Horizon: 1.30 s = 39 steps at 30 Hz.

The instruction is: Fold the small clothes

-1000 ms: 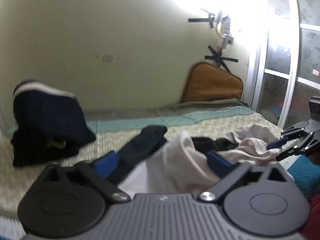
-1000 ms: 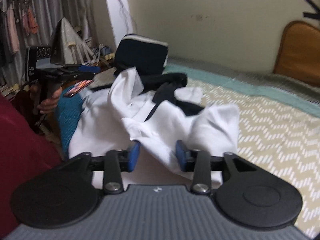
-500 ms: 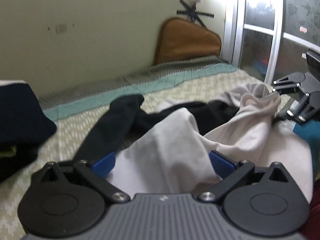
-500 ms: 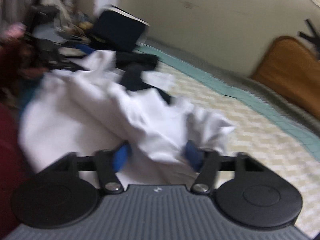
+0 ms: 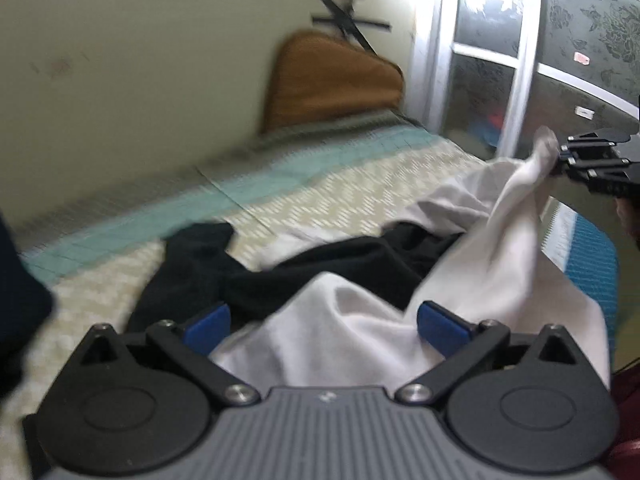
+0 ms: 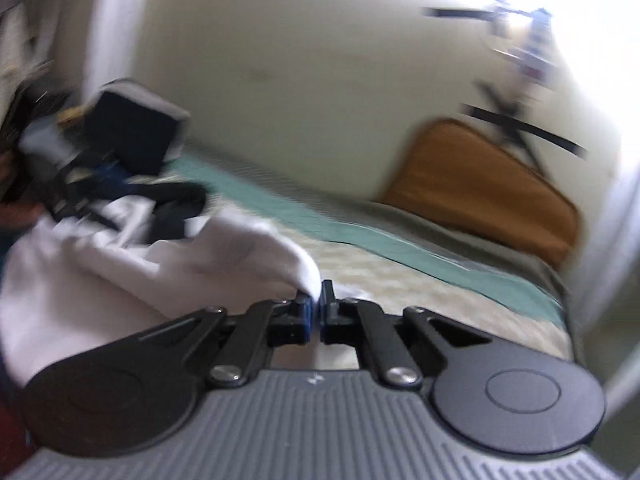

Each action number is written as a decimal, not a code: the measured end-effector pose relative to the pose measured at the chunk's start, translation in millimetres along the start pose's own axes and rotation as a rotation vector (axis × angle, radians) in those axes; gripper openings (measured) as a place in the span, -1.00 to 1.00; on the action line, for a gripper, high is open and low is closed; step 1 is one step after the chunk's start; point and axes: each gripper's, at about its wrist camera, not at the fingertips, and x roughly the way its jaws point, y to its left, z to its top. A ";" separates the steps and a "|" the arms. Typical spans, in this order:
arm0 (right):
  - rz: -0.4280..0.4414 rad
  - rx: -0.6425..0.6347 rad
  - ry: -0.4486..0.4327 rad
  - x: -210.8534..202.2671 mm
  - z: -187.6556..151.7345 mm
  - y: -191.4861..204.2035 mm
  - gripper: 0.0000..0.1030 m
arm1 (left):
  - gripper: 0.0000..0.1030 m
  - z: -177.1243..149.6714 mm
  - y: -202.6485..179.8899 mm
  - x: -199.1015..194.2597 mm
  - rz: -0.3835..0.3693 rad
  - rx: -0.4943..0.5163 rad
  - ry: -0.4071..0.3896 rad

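A crumpled white garment (image 5: 360, 328) lies on the bed over a black garment (image 5: 332, 268). My left gripper (image 5: 322, 326) is open, its blue pads either side of a bunched white fold. My right gripper (image 6: 317, 306) is shut on a corner of the white garment (image 6: 248, 252) and lifts it. In the left wrist view the right gripper (image 5: 560, 160) holds that corner up at the far right. The right wrist view is blurred.
The bed (image 5: 340, 200) has a cream zigzag cover with a teal band. A brown cushion (image 5: 336, 80) leans on the wall. A folded navy pile (image 6: 136, 132) sits at the far left. A glass door (image 5: 520, 60) stands at right.
My right gripper has closed on a corner of the white garment and pulled it up and to the right. My left gripper stays open over the fold; both views have swung right.
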 end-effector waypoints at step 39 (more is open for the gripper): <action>-0.571 -0.046 -0.222 -58.7 -17.5 -16.2 -0.89 | 0.92 13.7 -10.4 -13.3 0.136 -0.042 -0.115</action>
